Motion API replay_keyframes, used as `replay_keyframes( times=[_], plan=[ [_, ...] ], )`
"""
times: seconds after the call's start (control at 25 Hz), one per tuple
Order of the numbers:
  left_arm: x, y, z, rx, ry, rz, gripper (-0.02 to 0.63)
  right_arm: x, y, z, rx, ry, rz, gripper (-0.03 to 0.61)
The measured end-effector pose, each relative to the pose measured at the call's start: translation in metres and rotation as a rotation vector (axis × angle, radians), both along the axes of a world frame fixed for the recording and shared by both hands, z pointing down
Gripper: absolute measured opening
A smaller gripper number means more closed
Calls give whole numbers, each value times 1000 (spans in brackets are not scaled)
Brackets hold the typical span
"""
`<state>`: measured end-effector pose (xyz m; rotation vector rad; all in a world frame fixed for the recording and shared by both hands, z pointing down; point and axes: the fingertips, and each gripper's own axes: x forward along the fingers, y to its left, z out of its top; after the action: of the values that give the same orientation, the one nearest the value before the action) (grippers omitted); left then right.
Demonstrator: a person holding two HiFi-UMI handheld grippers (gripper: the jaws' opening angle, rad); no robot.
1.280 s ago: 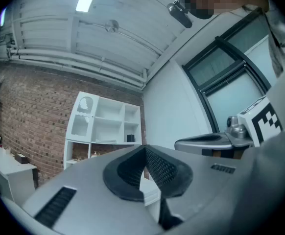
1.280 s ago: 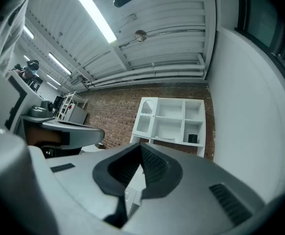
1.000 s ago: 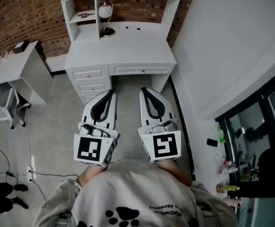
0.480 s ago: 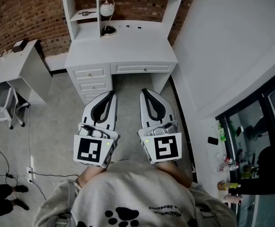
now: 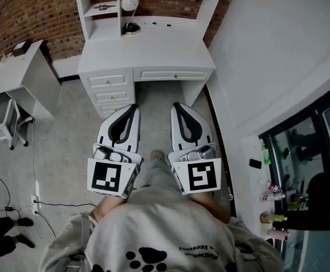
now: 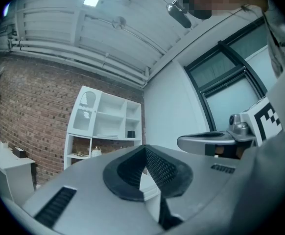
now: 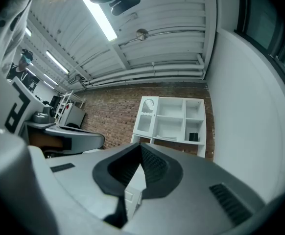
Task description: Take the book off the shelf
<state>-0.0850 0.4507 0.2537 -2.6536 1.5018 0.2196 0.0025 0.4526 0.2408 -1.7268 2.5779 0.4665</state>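
Open floor [image 5: 68, 123] lies ahead of both tools. A white wall [image 5: 267, 55] hems the right and a side table [image 5: 17, 78] the left. The left tool [image 5: 131, 110] and right tool [image 5: 177, 107] are closed and empty. The book [image 7: 164, 138], pale and flat, lies on the shelf [image 7: 172, 116] above the table [image 5: 148, 50], well apart from both.

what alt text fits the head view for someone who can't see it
Seen from above, a person in a grey sweatshirt holds two white-and-black claws side by side, the left claw and right claw both shut and empty, pointing toward a white desk with drawers. A white shelf unit stands on it against a red brick wall.
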Motion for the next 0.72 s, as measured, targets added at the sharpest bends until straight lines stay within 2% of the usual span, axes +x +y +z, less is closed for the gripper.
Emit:
replay_keyframes(
  times=[0.36, 0.72],
  plan=[
    [-2, -30, 2, 2, -9, -19, 9, -2, -32, 0, 8, -16, -19, 17],
    [7, -95, 6, 4, -19, -35, 9, 10, -99, 10, -1, -17, -24, 17]
  ],
)
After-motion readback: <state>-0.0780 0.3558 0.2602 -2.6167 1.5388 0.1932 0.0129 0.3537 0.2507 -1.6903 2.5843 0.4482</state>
